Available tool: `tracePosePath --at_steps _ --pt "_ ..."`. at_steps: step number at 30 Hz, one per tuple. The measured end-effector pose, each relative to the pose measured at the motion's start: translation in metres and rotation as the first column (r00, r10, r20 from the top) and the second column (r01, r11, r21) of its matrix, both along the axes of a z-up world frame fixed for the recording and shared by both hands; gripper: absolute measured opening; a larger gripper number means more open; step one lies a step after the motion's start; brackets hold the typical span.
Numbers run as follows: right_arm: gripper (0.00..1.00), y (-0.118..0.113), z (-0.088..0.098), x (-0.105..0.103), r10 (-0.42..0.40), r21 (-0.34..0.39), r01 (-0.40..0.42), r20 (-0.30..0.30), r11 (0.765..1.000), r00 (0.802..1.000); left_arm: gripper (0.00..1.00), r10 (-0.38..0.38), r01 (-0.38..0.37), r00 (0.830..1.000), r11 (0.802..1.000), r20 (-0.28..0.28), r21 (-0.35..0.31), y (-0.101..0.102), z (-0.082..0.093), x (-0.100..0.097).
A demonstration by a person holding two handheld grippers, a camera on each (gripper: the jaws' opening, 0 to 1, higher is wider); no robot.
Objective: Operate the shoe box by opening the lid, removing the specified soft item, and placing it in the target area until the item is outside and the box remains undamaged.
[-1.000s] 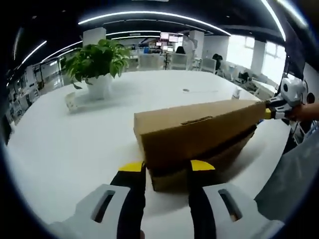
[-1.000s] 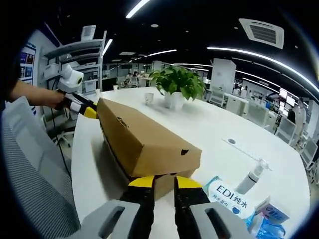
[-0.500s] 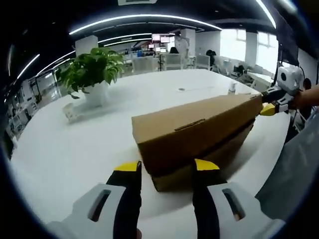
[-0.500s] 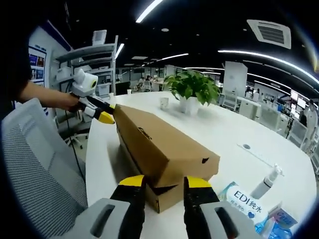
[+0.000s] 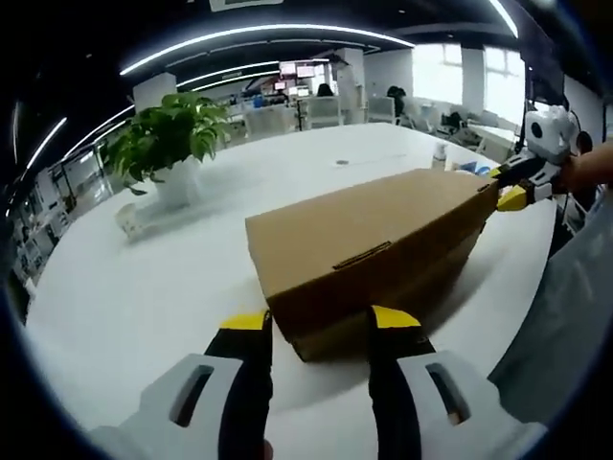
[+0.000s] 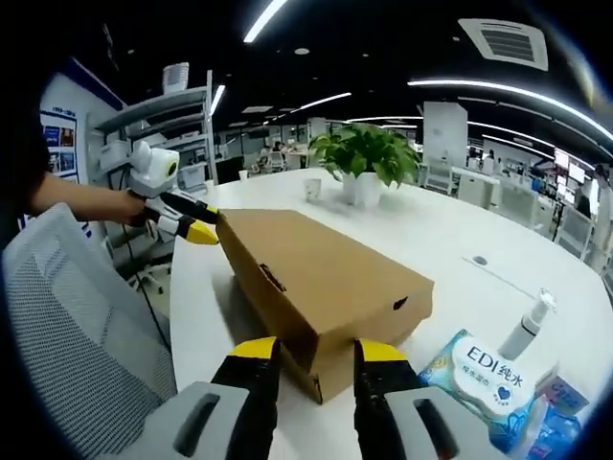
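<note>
Large open office under long curved strip lights on a dark ceiling, with white columns, desks and screens far back. In the foreground, a broad white table (image 5: 115, 287), glossy, reflecting the ceiling lights. Closed brown cardboard shoe box (image 5: 369, 254) lying flat on the table near its edge, lid down, a slot cut in the lid's side. In the left gripper view, left gripper (image 5: 318, 331) low at the near end of the box, yellow-tipped black jaws standing apart on either side of the box corner, gripping nothing. In the right gripper view, right gripper (image 6: 311, 353) at the opposite end of the same box, jaws likewise parted astride the corner and empty. In each view, the other gripper at the far end of the box, held by a bare forearm, its yellow tips just beside the lid's far corner; touching or not, cannot tell. Potted green plant (image 5: 163, 144) in a white pot well beyond the box, toward the middle of the table. Small white cup (image 6: 313, 189) near the plant. Beside the box in the right gripper view, a blue and white pack of wipes (image 6: 484, 374) lettered EDI, and a white pump bottle (image 6: 529, 326) just behind it. Grey mesh chair back (image 6: 77, 345) at the table's edge. White shelving (image 6: 177, 115) against the wall behind.
</note>
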State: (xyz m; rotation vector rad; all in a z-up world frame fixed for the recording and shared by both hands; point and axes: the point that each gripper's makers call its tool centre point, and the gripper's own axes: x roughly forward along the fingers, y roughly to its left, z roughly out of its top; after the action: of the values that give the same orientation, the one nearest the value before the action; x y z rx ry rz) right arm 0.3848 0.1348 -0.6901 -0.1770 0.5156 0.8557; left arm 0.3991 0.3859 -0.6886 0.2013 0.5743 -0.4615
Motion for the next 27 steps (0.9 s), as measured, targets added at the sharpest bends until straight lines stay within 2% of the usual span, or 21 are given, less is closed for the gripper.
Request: tracePosePath --at_steps 4,11,27 --pt "0.24 0.0 -0.009 -0.002 -0.006 -0.013 0.006 -0.031 1.0 0.999 0.35 0.008 -0.008 1.0 1.0 -0.014 -0.012 0.0 -0.006 0.0" --pt "0.24 -0.002 -0.02 -0.003 -0.005 -0.038 0.003 -0.052 0.999 0.999 0.33 0.008 -0.008 0.999 1.0 -0.046 -0.01 0.0 -0.018 0.0" --pt "0.24 0.0 -0.033 -0.002 -0.006 -0.075 0.001 -0.06 0.997 0.998 0.3 0.032 -0.031 0.996 0.999 -0.086 0.007 0.0 -0.034 0.002"
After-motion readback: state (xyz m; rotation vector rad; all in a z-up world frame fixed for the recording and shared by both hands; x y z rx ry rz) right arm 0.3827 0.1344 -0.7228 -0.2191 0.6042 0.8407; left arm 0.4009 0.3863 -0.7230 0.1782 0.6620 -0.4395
